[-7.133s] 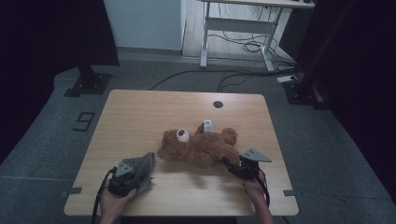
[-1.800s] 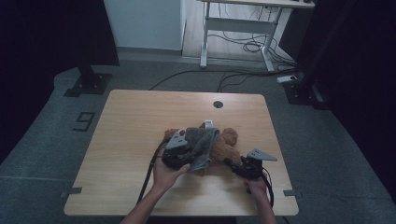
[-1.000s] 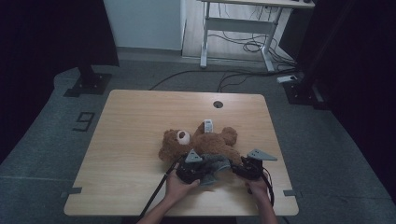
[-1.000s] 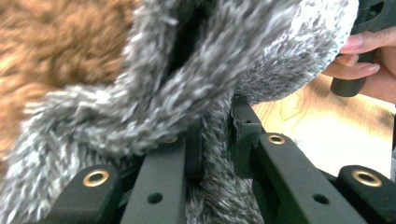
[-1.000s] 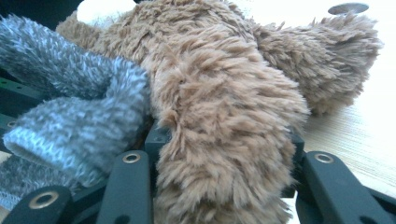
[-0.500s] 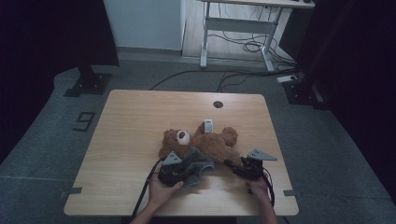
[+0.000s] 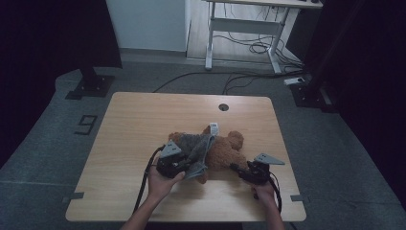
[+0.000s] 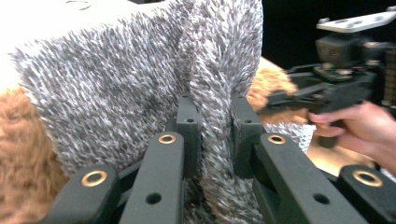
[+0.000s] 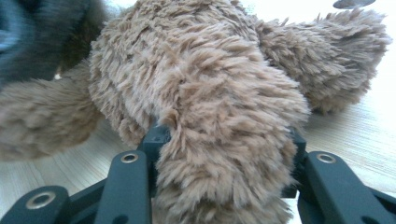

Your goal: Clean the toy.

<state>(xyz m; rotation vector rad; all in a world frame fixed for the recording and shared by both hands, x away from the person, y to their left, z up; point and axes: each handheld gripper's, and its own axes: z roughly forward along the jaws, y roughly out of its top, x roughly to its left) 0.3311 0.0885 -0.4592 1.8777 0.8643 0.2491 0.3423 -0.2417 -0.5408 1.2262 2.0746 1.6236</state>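
A brown teddy bear (image 7: 225, 149) lies on its back in the middle of the wooden table (image 7: 143, 120). A grey fuzzy cloth (image 7: 197, 149) is draped over its head and chest. My left gripper (image 7: 184, 165) is shut on a fold of that cloth (image 8: 212, 116), lifted a little above the bear's left side. My right gripper (image 7: 238, 168) is shut on one of the bear's legs (image 9: 224, 154) at the table's front right. In the left gripper view the right gripper (image 8: 299, 95) and its hand show farther off. A white tag (image 7: 214, 127) sticks out behind the bear.
A round cable hole (image 7: 223, 107) sits near the table's far edge. Bare wood lies to the left and behind the bear. On the floor beyond stand a white desk frame (image 7: 239, 28) with loose cables and a black stand (image 7: 91, 81).
My left gripper has risen and moved toward the bear, drawing the grey cloth up over its head and chest. The right gripper has stayed on the leg.
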